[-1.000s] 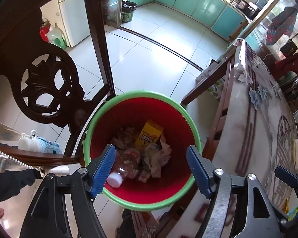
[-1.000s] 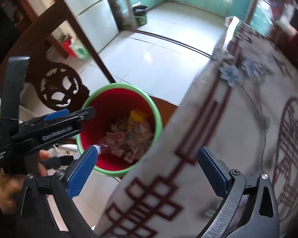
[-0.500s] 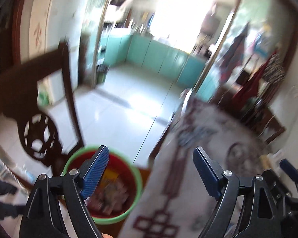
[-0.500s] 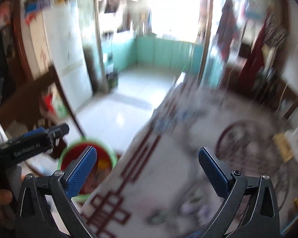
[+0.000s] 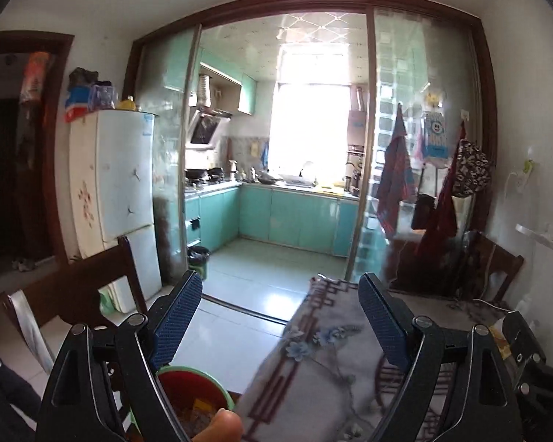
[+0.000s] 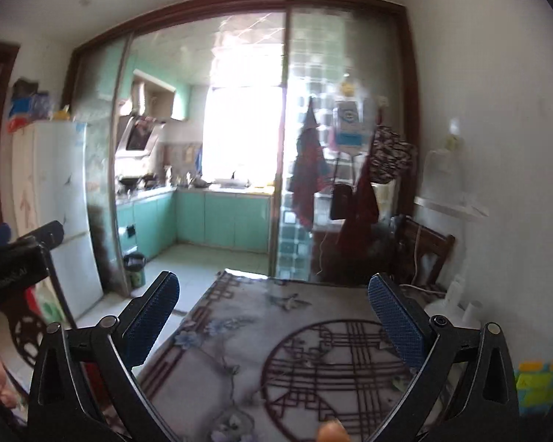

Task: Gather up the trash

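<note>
I've swung both empty hand-held grippers, left [image 5: 280,316] and right [image 6: 272,318], jaws apart, up from the red bin [image 5: 191,390] toward the tabletop [image 6: 313,316], hunting more trash.

Tabletop [image 6: 239,364] lies open ahead; chair [image 5: 92,287] and bin [image 5: 191,386] crowd the left.

Red bin [image 5: 188,386] green-rimmed; grey table [image 6: 247,331] maroon-latticed; teal cabinets [image 5: 298,217].
</note>
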A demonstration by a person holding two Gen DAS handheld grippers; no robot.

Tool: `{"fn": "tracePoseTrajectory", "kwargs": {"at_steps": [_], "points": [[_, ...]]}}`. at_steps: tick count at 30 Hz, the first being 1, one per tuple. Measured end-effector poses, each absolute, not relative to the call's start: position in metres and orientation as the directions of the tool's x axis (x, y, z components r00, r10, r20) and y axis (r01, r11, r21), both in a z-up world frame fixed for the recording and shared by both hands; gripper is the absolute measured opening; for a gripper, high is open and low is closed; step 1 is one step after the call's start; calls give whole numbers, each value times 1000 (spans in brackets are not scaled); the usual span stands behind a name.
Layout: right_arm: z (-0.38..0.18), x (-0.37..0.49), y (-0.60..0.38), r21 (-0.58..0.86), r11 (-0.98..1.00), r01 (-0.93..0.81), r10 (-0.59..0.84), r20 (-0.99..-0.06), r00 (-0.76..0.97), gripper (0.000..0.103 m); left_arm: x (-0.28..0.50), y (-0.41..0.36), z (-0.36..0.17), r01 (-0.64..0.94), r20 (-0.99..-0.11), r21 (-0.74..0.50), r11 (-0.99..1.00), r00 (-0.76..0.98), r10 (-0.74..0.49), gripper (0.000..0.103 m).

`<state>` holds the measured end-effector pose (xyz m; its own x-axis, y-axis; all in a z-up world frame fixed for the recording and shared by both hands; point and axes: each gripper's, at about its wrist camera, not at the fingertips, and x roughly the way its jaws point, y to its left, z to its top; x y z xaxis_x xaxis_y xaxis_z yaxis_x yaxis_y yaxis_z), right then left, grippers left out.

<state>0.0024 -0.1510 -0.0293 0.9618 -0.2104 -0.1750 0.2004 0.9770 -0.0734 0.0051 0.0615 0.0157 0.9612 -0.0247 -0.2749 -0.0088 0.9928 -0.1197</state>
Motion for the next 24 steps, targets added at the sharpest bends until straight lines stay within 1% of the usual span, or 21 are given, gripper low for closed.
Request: {"fn": "tracePoseTrajectory", "kwargs": {"at_steps": [3, 4, 5, 7, 9, 11, 13, 14, 15, 18, 24], "points": [[-27, -21, -175, 34, 985, 166, -163, -89, 983, 103, -3, 53, 24, 24, -306, -168, 986, 949, -75, 87], [-27, -27, -177, 58, 985, 164, -160, -70, 985, 103, -5, 49, 23, 19, -314, -170, 985, 947, -73, 87], [-24, -28, -182, 70, 983, 168, -163, -71, 984, 103, -6, 43, 23, 13, -322, -166, 986, 944, -67, 87], [-22, -28, -189, 60, 985, 163, -156, -103, 982, 103, -4, 33, 19, 7, -352, -153, 988, 934, -61, 87], [-26, -27, -196, 50, 986, 160, -152, -133, 979, 103, 6, 21, 7, 42, -401, -164, 986, 910, -106, 87], [-32, -23, -202, 43, 986, 160, -150, -174, 973, 103, 26, 8, -14, 85, -505, -164, 983, 849, -158, 87], [-41, -25, -209, 42, 987, 154, -142, -216, 966, 103, 38, -1, -34, 105, -555, -164, 981, 812, -180, 87], [-44, -23, -211, 41, 988, 150, -136, -241, 961, 103, 46, -4, -42, 93, -575, -150, 984, 802, -163, 87], [-46, -23, -212, 40, 988, 149, -134, -258, 957, 103, 49, -7, -48, 83, -587, -140, 987, 795, -150, 87], [-50, -25, -216, 27, 985, 168, -154, -276, 949, 103, 57, -11, -60, 93, -605, -142, 985, 780, -161, 87], [-51, -21, -213, 11, 979, 202, -189, -308, 932, 103, 80, -10, -65, 152, -620, -196, 969, 746, -243, 87]]}}
